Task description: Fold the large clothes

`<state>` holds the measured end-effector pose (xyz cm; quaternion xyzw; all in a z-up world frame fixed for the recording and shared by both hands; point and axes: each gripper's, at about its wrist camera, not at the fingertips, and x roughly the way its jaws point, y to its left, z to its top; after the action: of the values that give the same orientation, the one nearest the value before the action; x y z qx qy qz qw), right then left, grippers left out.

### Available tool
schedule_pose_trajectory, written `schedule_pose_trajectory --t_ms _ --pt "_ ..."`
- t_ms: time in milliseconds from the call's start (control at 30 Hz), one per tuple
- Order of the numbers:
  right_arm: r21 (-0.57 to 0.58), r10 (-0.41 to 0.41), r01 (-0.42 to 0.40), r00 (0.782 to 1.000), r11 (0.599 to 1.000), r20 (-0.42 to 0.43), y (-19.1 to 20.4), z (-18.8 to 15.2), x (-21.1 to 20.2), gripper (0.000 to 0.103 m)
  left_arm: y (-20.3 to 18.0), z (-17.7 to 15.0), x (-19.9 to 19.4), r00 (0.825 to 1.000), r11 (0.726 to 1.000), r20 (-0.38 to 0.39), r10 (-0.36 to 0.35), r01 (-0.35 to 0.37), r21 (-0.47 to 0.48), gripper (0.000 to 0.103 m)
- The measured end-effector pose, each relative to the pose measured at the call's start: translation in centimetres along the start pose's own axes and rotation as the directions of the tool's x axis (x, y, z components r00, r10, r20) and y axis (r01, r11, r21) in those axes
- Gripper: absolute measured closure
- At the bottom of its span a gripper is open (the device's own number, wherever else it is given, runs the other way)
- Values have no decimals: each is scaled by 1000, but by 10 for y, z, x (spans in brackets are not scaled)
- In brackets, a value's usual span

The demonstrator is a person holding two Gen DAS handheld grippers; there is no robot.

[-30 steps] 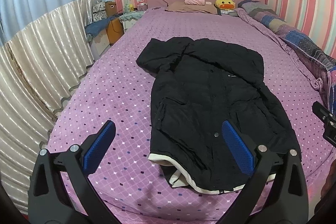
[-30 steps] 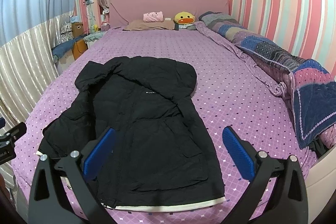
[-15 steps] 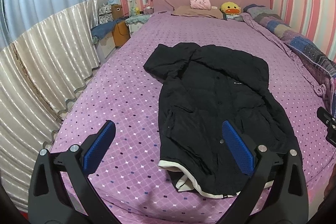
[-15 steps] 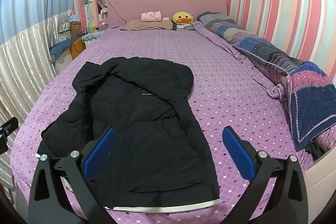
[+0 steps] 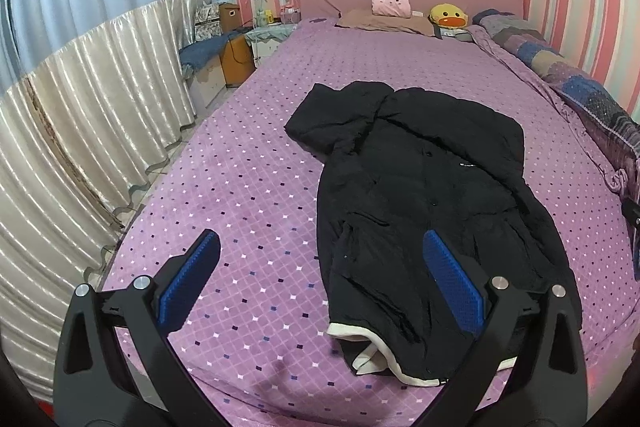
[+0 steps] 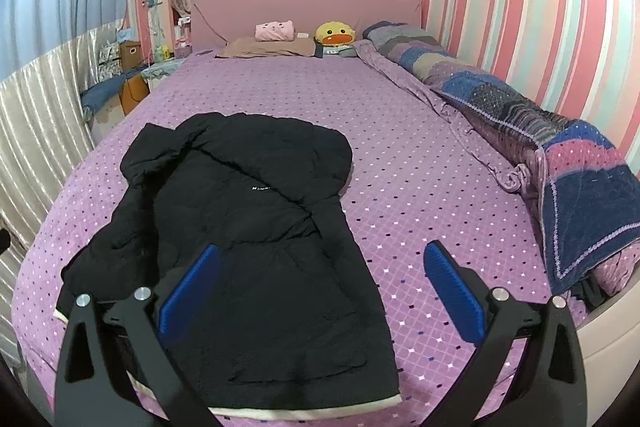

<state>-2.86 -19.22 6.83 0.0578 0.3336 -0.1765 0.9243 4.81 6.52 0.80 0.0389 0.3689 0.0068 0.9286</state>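
**Coat laid out, both claws still empty: the fold has not begun**

The bed (image 5: 260,187), under its purple dotted cover, fills most of both views. Along the right edge of the frame in the right wrist view runs a rolled patchwork quilt (image 6: 520,123), and a yellow duck plush (image 6: 335,33) sits at the pink headboard (image 6: 304,11) at upper centre.

The black coat (image 6: 256,227) lies face up on the bed, collar end toward the headboard and its pale-lined hem (image 6: 304,409) at the near edge, bottom centre. In the left wrist view the black coat (image 5: 424,211) sits right of centre; its hem corner there is turned up and shows the pale lining (image 5: 370,353), and the sleeve on that side looks bunched rather than spread.

The left gripper (image 5: 320,283) is released, fingers wide apart, holding nothing; it hangs over the bare cover and the coat's left edge, lower centre. The right gripper (image 6: 320,285) is likewise spread and empty, above the coat's lower right part.

By my judgement this is the approach before the first fold. The next move calls for each claw to come down on a coat edge, likely a sleeve or side hem, and pinch all layers of the thick padding so that the side can be carried inward over the body.
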Motion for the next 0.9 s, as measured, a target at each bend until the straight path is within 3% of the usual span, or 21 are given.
schedule_pose_trajectory --t_ms 133,233,333,533,767,900 --pt "0 19 -20 999 1000 41 0 -6 9 2 1 -7 22 999 999 -26 35 -35 17 3" --pt "-6 31 -31 999 1000 -20 0 -12 27 2 -1 -14 43 995 997 -71 66 -63 41 3" --pt "-11 15 -15 1000 1000 -24 -1 -18 33 2 -4 -23 55 993 995 -80 86 -80 65 3" --pt "-47 -39 37 998 998 -40 -1 -31 47 2 -6 -38 72 992 999 -127 -10 14 33 3" --pt "-56 -48 43 994 998 -97 -9 -51 64 2 -25 -55 107 985 996 -171 -12 27 88 3" --pt "-76 -64 55 989 996 -131 -18 -68 77 2 -28 -71 135 971 995 -230 -64 81 66 4"
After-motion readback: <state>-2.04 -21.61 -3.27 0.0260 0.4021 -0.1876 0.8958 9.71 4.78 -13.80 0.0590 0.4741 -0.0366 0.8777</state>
